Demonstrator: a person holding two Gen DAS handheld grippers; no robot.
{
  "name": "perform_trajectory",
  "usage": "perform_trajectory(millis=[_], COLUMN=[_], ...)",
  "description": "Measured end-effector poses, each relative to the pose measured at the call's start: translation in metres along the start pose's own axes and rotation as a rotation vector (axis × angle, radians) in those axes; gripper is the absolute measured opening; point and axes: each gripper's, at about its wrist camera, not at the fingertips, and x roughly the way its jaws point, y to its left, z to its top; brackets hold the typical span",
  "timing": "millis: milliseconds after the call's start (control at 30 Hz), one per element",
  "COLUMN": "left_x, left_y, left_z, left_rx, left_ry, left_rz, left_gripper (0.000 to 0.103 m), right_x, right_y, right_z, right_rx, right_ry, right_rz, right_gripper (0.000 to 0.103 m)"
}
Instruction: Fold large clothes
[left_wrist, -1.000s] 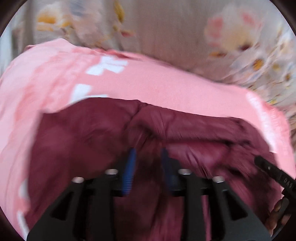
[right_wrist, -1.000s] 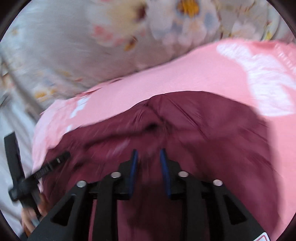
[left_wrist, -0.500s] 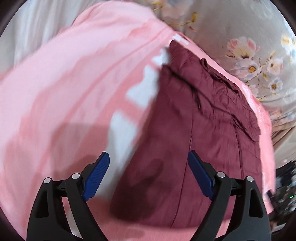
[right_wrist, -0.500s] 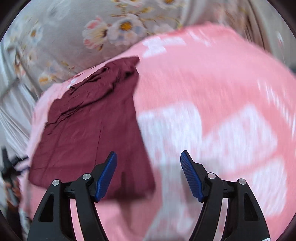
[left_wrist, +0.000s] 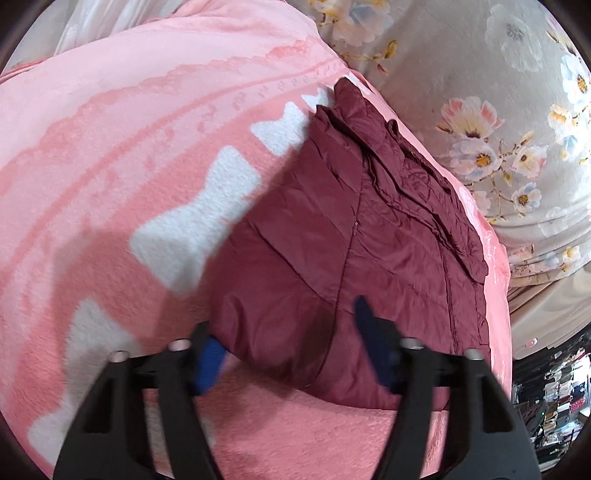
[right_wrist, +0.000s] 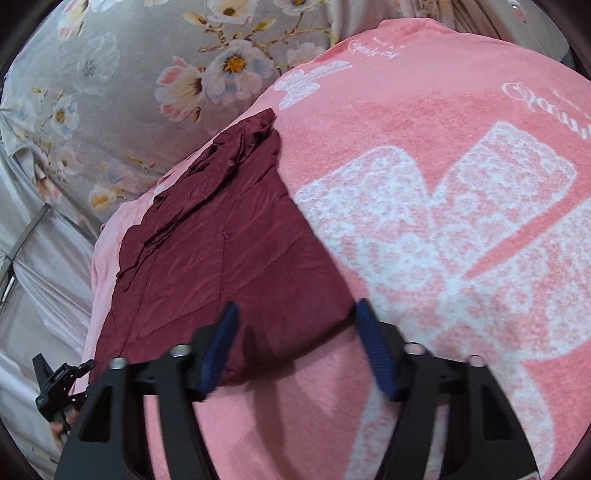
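Observation:
A maroon quilted jacket (left_wrist: 332, 240) lies folded and flat on a pink blanket (left_wrist: 110, 147) with white bow prints. My left gripper (left_wrist: 291, 352) straddles the jacket's near left corner. One blue pad sits at the edge of the cloth and the other over it, with the jaws closing and a wide gap still between them. In the right wrist view the jacket (right_wrist: 221, 251) has its near right corner between the closing jaws of my right gripper (right_wrist: 297, 347), pads not pressing. The left gripper (right_wrist: 59, 384) shows there at the far left, over a hand.
The pink blanket (right_wrist: 443, 221) spreads wide to the right of the jacket. A grey floral sheet (left_wrist: 480, 110) lies beyond the jacket's far edge. Dark clutter (left_wrist: 546, 387) sits past the bed's edge, and pale grey cloth (right_wrist: 37, 277) hangs on the other side.
Both grippers were shut on lifted maroon cloth, then let it go and opened wide. The jacket now lies flat, and both jaws have narrowed around its near corners.

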Motion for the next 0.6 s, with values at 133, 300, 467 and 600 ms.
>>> perform_trajectory(millis=[133, 300, 467, 600], left_x=[-0.003, -0.044, -0.112, -0.18], left_y=[-0.007, -0.021, -0.036, -0.046], left_z=[-0.001, -0.002, -0.013, -0.03], left_rx=[0.012, 0.05, 0.13, 0.163], left_ry=[0.0, -0.057, -0.126, -0.183], left_rz=[0.011, -0.036, -0.101, -0.181], left_gripper=[0.014, 0.007, 0.005, 0.004], right_x=[-0.003, -0.048, -0.108, -0.174], right_y=[0.015, 0.037, 0.049, 0.056], right_z=[-0.001, 0.001, -0.006, -0.015], right_rx=[-0.053, -0.139, -0.182, -0.207], right_ry=[-0.009, -0.125, -0.228, -0.336], right_rz=[-0.023, 0.015, 0.049, 0.088], right_gripper=[0.008, 0.003, 0.003, 0.002])
